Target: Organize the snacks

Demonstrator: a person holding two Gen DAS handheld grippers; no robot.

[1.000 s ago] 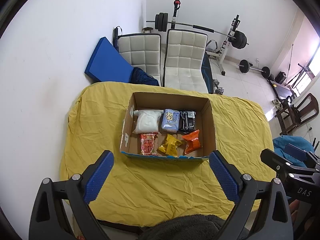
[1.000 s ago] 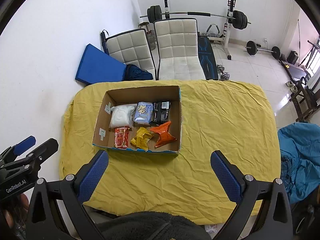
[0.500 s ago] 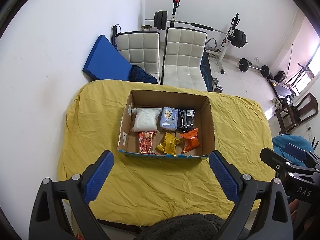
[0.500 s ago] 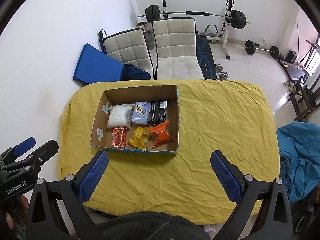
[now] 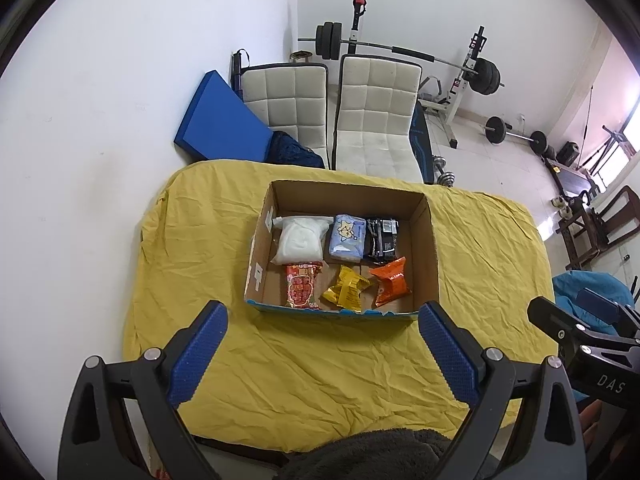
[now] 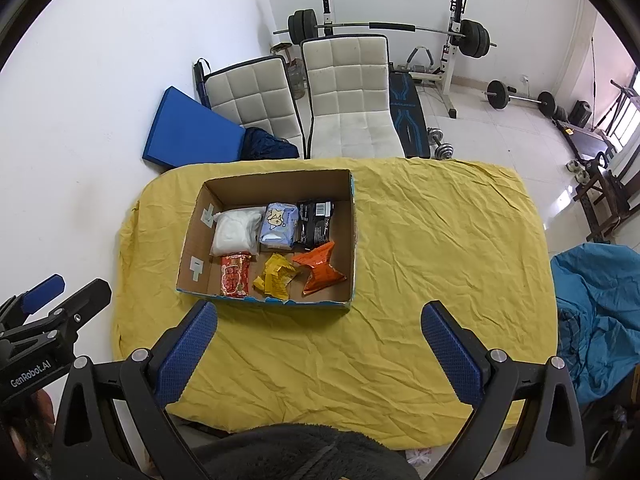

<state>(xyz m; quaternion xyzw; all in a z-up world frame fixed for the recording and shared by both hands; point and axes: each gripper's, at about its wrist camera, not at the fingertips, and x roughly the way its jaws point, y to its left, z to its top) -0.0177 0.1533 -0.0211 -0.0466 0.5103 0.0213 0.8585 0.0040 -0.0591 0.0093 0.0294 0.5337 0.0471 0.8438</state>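
Currently the left gripper (image 5: 322,344) is held above the near edge of the table, fingers spread wide with nothing between the blue pads (image 5: 198,354). The right gripper (image 6: 318,344) is in the same condition — jaws fully apart, holding nothing.

Directly ahead of the left gripper, and ahead and left of the right gripper, a cardboard box (image 5: 434,248) sits on the yellow cloth (image 6: 440,248). All six snacks lie inside it in two rows:

- Far row, left to right: white bag (image 5: 298,240), pale blue packet (image 5: 347,237), black packet (image 5: 382,238).
- Near row, left to right: red packet (image 5: 302,288), yellow packet (image 5: 347,289), orange packet (image 5: 391,286).

The yellow and orange packets lie tilted; the others lie roughly square to the box walls. The cloth to the right of the box is bare.

Beyond the table stand two white padded chairs (image 6: 348,96) — with a blue mat (image 5: 218,124) leaning at their left.
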